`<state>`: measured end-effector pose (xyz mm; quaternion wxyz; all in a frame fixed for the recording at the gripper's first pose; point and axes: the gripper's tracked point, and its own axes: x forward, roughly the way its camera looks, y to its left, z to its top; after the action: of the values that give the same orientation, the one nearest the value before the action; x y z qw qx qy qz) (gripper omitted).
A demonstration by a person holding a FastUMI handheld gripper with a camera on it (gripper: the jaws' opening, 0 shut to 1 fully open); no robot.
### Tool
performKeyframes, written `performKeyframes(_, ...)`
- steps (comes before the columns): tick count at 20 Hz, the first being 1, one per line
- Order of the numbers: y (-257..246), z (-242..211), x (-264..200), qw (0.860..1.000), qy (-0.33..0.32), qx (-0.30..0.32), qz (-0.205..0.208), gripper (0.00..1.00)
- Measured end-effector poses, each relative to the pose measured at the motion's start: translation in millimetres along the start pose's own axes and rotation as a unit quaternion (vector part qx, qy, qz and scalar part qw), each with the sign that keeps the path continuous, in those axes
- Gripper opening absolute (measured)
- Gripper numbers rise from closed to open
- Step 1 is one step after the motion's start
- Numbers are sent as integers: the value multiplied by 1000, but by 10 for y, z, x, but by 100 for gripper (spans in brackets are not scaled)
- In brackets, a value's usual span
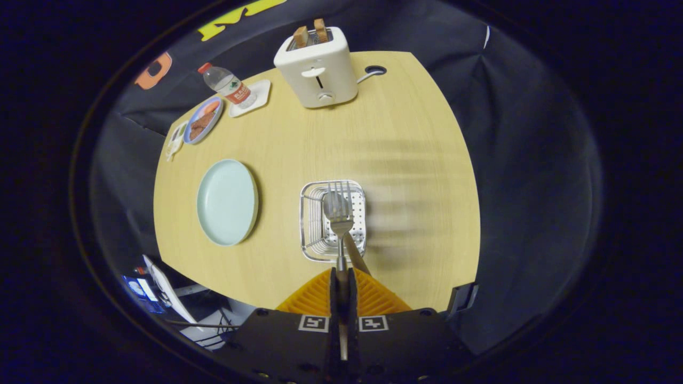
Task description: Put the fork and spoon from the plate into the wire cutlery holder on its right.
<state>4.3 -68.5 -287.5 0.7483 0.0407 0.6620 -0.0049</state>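
1. The tool (342, 280) clamps the fork (339, 213) and spoon (332, 205) by their handles, above the wire cutlery holder (309, 234).
2. The plate (227, 201) lies bare.
3. Lower squarely inside before letting go.

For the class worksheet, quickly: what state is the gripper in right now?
Gripper: jaws closed on the handles of the fork and spoon, held above the wire cutlery holder.

Pale blue plate (228, 202), white toaster (318, 69), light wood table (416, 160).
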Motion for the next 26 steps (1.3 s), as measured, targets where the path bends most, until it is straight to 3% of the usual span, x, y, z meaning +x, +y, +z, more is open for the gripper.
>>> performKeyframes(10,95,109,-29,1000,-10,15,15,9)
performKeyframes(11,98,158,-44,1000,-21,8,9,14)
performKeyframes(12,113,203,-75,999,-35,0,6,27)
performKeyframes(15,230,333,-183,996,-82,-18,16,43)
performKeyframes(18,369,462,-348,989,-140,-32,21,86)
performKeyframes(21,609,649,-658,973,-224,-34,48,93)
performKeyframes(26,930,877,-1469,913,-398,-45,69,95)
